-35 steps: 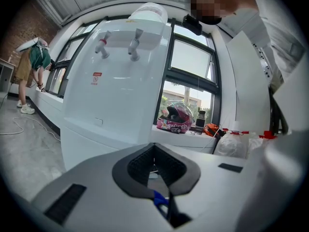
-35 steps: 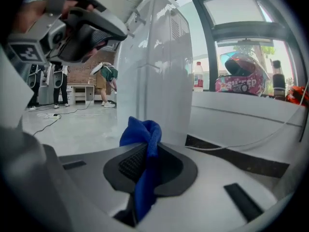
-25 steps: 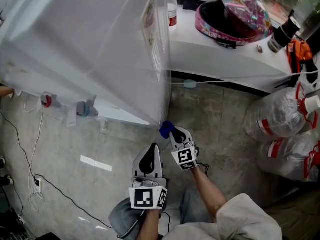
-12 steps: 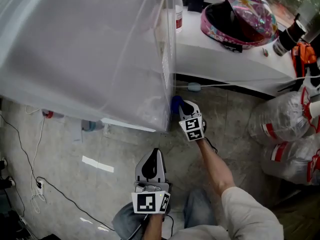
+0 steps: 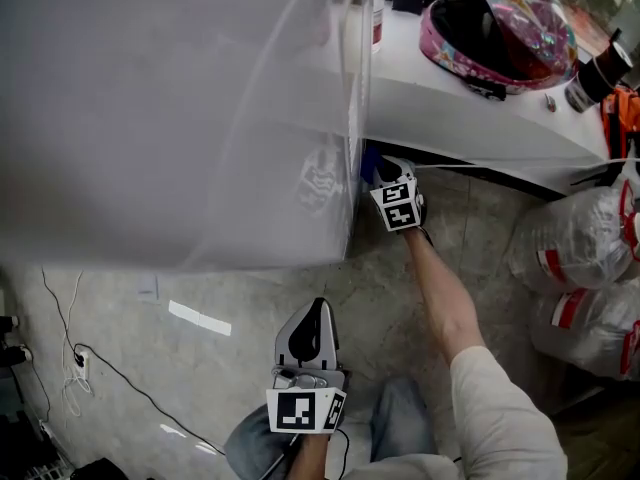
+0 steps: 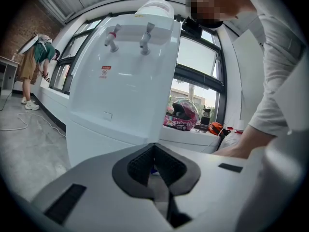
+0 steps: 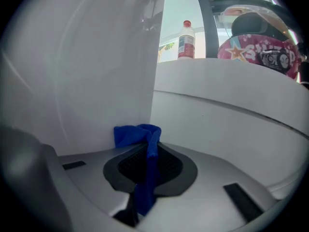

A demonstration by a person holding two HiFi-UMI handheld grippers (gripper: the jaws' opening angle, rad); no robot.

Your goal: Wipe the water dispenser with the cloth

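Observation:
The white water dispenser (image 5: 170,108) fills the head view's upper left; in the left gripper view it stands upright (image 6: 120,95) with two taps (image 6: 112,36) near its top. My right gripper (image 5: 378,170) is shut on a blue cloth (image 5: 368,158) and holds it against the dispenser's right side, low down by the rear corner. In the right gripper view the cloth (image 7: 141,138) is bunched past the jaws (image 7: 147,153) against the dispenser's white wall (image 7: 91,62). My left gripper (image 5: 313,313) hangs shut and empty over the floor, away from the dispenser (image 6: 154,153).
A white counter (image 5: 450,98) runs right of the dispenser, with a pink helmet (image 5: 510,23) and a bottle (image 5: 377,8) on it. Clear plastic bags (image 5: 575,258) lie at the right. Cables (image 5: 100,368) trail over the floor at the left. A person (image 6: 36,62) stands far off.
My right gripper has slid the cloth along the dispenser's right side, away from me toward the counter. The left gripper has barely moved.

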